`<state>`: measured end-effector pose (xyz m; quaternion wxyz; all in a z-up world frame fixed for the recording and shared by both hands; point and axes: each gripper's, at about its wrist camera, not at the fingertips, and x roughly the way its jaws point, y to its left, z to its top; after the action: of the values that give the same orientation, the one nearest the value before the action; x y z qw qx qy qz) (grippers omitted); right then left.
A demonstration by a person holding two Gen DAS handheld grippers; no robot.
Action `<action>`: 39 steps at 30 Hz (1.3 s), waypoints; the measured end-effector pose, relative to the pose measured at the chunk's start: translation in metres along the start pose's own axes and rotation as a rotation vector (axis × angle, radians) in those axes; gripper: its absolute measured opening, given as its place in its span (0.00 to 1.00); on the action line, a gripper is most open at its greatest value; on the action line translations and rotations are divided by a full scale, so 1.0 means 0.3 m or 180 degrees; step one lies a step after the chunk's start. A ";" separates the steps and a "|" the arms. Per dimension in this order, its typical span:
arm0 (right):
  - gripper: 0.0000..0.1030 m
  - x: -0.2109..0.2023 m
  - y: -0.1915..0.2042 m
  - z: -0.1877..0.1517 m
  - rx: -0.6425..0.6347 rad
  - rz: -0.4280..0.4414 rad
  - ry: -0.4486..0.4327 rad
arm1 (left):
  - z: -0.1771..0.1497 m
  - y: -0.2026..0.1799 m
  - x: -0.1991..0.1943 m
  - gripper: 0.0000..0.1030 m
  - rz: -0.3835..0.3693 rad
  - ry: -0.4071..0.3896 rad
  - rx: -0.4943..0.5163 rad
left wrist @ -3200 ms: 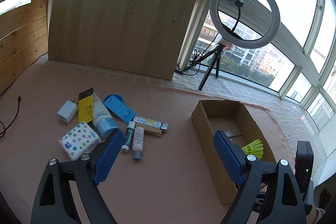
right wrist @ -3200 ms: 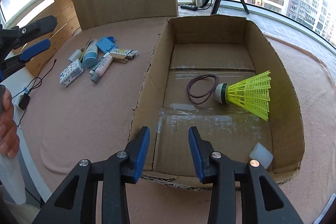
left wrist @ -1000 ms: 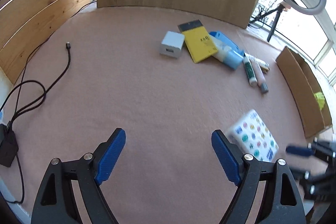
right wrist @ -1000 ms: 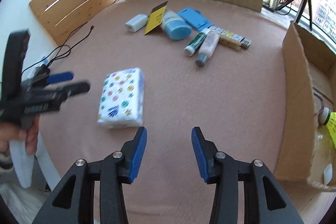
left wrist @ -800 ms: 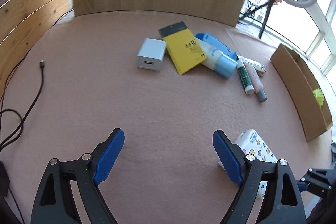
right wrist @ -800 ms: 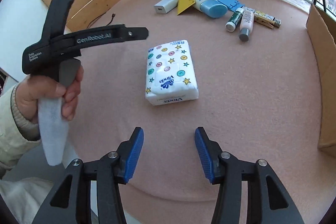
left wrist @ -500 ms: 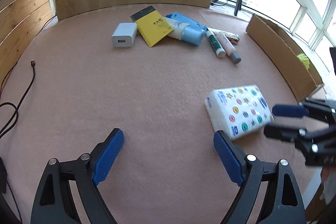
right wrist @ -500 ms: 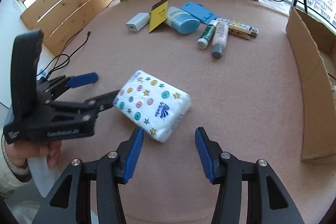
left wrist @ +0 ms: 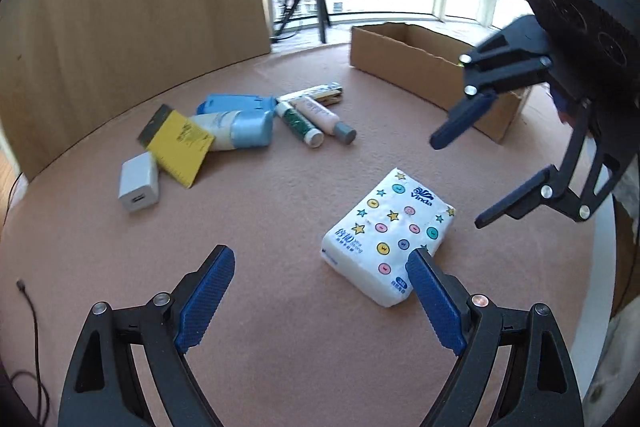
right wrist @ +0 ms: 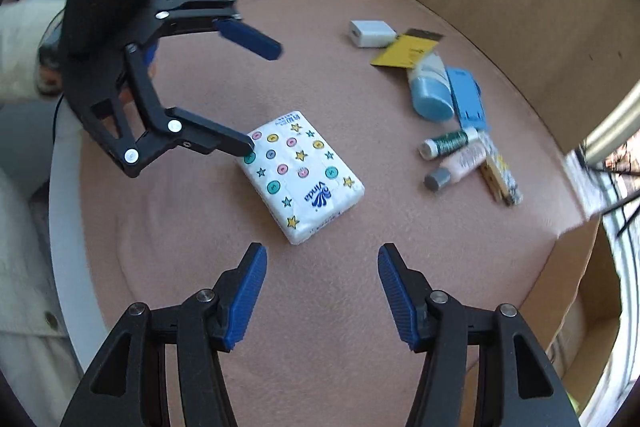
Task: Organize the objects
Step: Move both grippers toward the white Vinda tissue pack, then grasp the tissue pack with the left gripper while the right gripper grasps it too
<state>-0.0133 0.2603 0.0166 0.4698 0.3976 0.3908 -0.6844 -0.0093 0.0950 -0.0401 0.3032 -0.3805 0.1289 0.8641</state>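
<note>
The tissue pack [left wrist: 387, 239] lies flat on the pink worktop [left wrist: 260, 211], near the front edge. The left hand-held gripper [left wrist: 320, 301] is spread wide with nothing between its fingers — its right finger sits just beside the pack's near corner. The right hand-held gripper [right wrist: 320, 299] hovers empty over the pack's other end, its jaws opening. The cardboard box [left wrist: 432, 67] stands far right.

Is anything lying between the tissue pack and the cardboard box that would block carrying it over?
Nothing visible does. The tissue pack lies alone on the pink mat, with bare mat between it and the box. The bottles and other items sit off to the side. The right gripper, jaws opening, hangs above that stretch, empty.
</note>
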 end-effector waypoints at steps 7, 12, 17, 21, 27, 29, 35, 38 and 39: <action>0.52 0.083 -0.012 0.050 -0.0827 0.0289 0.0183 | 0.012 -0.054 0.017 0.81 -0.0479 0.0060 0.0972; 0.52 0.108 -0.052 0.079 -0.0768 0.0536 0.0097 | 0.005 -0.051 0.076 0.63 -0.0683 0.0248 0.1078; 0.52 0.116 -0.051 0.084 -0.0839 0.0575 0.0029 | -0.012 -0.044 0.075 0.55 -0.0813 0.0237 0.1044; 0.52 0.111 -0.041 0.082 -0.1040 0.0532 0.0009 | -0.017 -0.046 0.068 0.54 -0.0843 0.0227 0.1073; 0.53 0.107 0.003 0.076 -0.1324 0.0695 0.0003 | -0.032 -0.084 0.050 0.53 -0.1000 0.0218 0.1279; 0.53 0.106 0.018 0.069 -0.1324 0.0783 0.0022 | -0.039 -0.101 0.047 0.53 -0.1046 0.0223 0.1354; 0.48 0.106 0.037 0.064 -0.1189 0.0743 0.0078 | -0.043 -0.115 0.040 0.56 -0.0965 0.0249 0.1409; 0.48 0.098 0.049 0.053 -0.1122 0.0723 0.0097 | -0.049 -0.117 0.036 0.57 -0.0980 0.0251 0.1388; 0.47 0.094 0.051 0.048 -0.1109 0.0724 0.0097 | -0.051 -0.116 0.034 0.57 -0.0991 0.0253 0.1377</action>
<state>-0.0082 0.2339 -0.0061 0.5999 0.3622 0.4629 -0.5429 0.0157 0.1195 -0.0576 0.5014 -0.3558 0.2624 0.7437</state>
